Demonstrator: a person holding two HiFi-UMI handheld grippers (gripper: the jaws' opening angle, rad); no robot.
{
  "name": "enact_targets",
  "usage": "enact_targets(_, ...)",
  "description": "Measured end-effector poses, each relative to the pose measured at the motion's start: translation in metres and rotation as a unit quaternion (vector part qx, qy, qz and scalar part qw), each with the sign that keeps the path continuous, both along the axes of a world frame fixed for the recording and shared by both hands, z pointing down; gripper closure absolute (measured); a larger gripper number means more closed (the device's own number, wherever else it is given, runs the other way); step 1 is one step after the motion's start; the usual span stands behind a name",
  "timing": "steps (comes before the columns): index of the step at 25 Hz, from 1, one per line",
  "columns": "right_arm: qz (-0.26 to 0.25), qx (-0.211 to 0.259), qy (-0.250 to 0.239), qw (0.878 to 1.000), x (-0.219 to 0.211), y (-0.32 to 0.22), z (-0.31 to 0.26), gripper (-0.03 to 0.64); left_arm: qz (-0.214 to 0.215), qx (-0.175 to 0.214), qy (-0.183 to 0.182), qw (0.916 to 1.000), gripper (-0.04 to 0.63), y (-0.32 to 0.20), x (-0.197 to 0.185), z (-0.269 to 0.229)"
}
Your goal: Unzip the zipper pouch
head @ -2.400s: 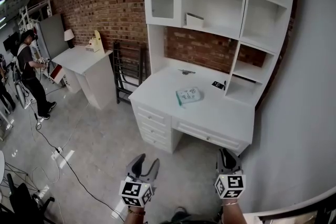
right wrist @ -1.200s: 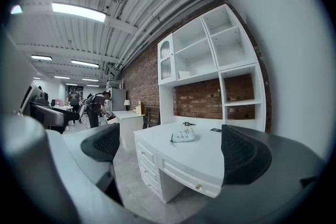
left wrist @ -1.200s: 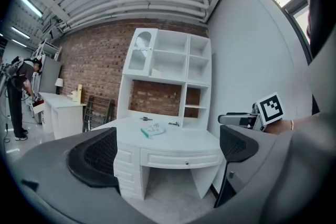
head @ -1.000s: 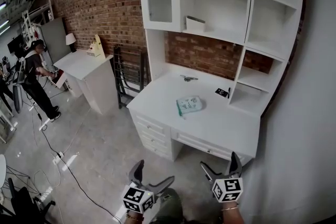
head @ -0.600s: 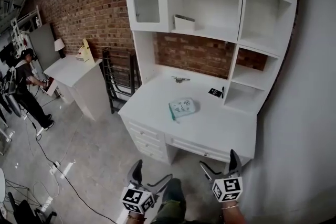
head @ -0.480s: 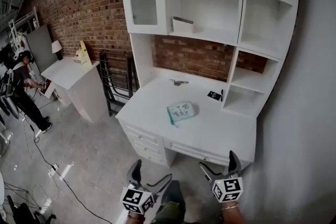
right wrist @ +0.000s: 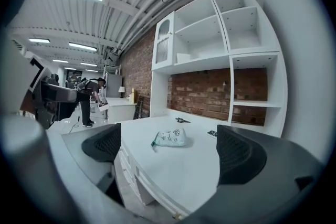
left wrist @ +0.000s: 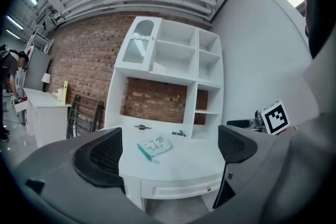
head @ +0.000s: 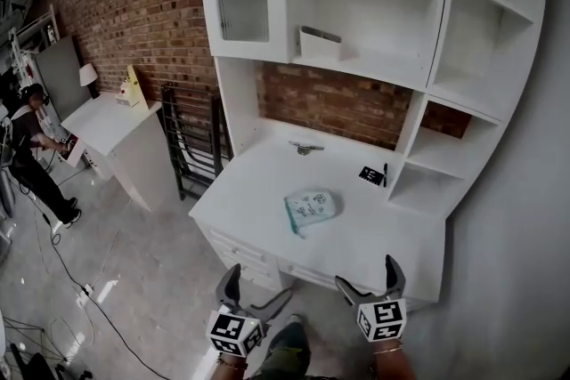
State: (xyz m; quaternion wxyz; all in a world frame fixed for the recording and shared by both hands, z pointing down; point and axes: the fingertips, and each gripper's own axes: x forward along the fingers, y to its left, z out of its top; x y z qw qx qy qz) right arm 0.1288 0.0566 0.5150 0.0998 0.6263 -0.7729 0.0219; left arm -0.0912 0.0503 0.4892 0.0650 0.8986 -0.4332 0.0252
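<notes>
Zipper pouch lies flat near the middle of the white desk top. Its green zipper side faces the left edge. The left gripper and the right gripper are held in the air in front of the front edge, well apart from the pouch. Both have their jaws wide apart, and nothing is between them. A small black card lies near the back right corner. A small metal thing lies near the back edge.
</notes>
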Motion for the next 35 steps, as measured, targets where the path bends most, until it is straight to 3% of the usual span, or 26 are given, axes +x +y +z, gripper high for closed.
enact_targets(11, -0.017, -0.03, 0.04, 0.999, -0.003, -0.11, 0.01, 0.06, 0.024, -0.02, -0.017, 0.9994, 0.029, -0.101, 0.017, 0.005)
enact_targets(22, -0.084, -0.066, 0.068, 0.992, -0.011, -0.213, 0.031, 0.061, 0.011, -0.048, -0.012, 0.9987, 0.029, -0.18, 0.007, 0.021)
enact_targets(30, -0.151, -0.095, 0.101, 0.979, -0.018, -0.274, 0.047, 0.061, -0.004, -0.039, -0.01, 0.9992, 0.029, -0.229, -0.001, 0.016)
enact_targets(35, -0.23, -0.13, 0.129, 0.956, -0.031, -0.303, 0.063, 0.061, -0.01, -0.05, -0.015, 0.9986, 0.029, -0.232, -0.005, 0.024)
